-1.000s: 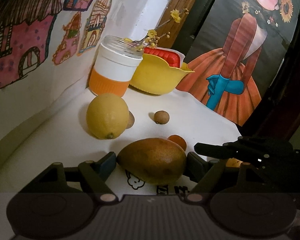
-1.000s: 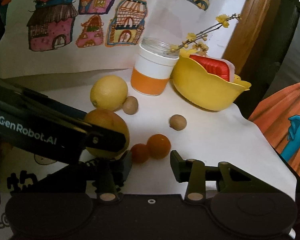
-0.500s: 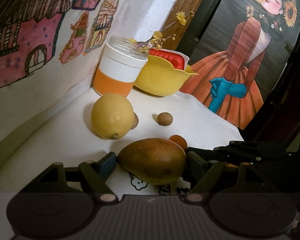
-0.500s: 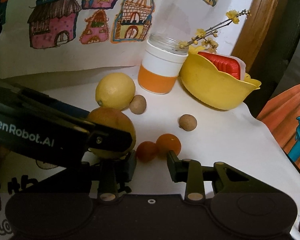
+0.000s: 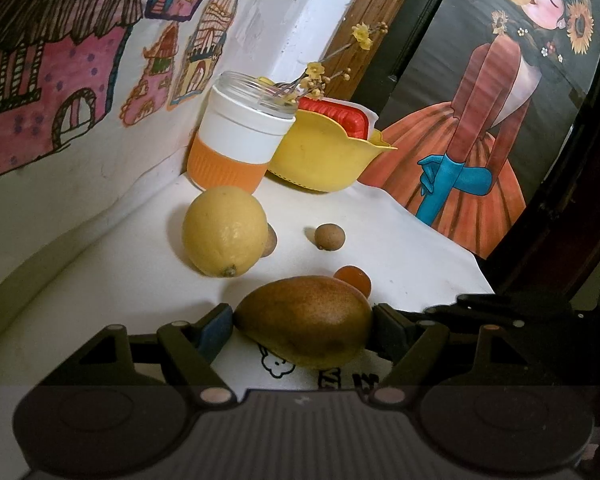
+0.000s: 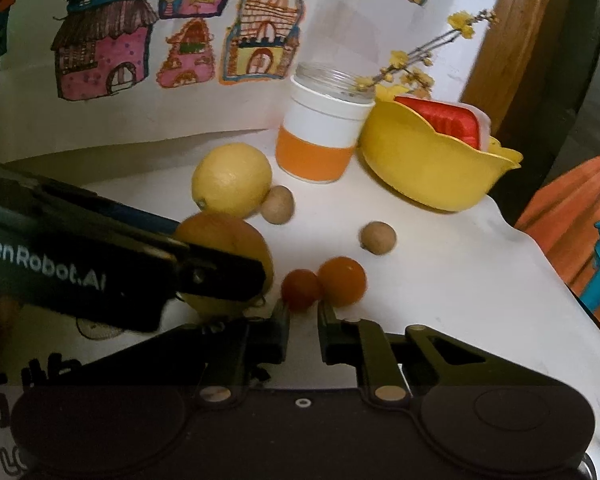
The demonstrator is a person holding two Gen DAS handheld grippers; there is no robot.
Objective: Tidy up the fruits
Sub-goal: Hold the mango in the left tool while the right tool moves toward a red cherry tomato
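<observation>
A brownish mango point(image 5: 304, 320) sits between the fingers of my left gripper point(image 5: 302, 326), which is shut on it low over the white sheet. The right wrist view shows the same mango point(image 6: 236, 240) behind the left gripper's black finger point(image 6: 220, 272). My right gripper point(image 6: 303, 320) has only a narrow gap between its fingers, with nothing in it. A small red-orange fruit point(image 6: 300, 289) lies just beyond its tips, touching a small orange fruit point(image 6: 343, 280). Farther back lie a lemon point(image 5: 225, 231) and two small brown round fruits point(image 6: 378, 237) point(image 6: 277, 205).
A yellow bowl point(image 5: 324, 160) holding a red container point(image 5: 340, 120) stands at the back beside a white-and-orange jar point(image 5: 240, 140) with a flowering twig. A wall with house drawings runs along the left. The table edge point(image 6: 572, 300) drops off at the right.
My right gripper's fingers have closed to a narrow gap and moved up to the small red-orange fruit. The left gripper still holds the mango and has barely shifted.
</observation>
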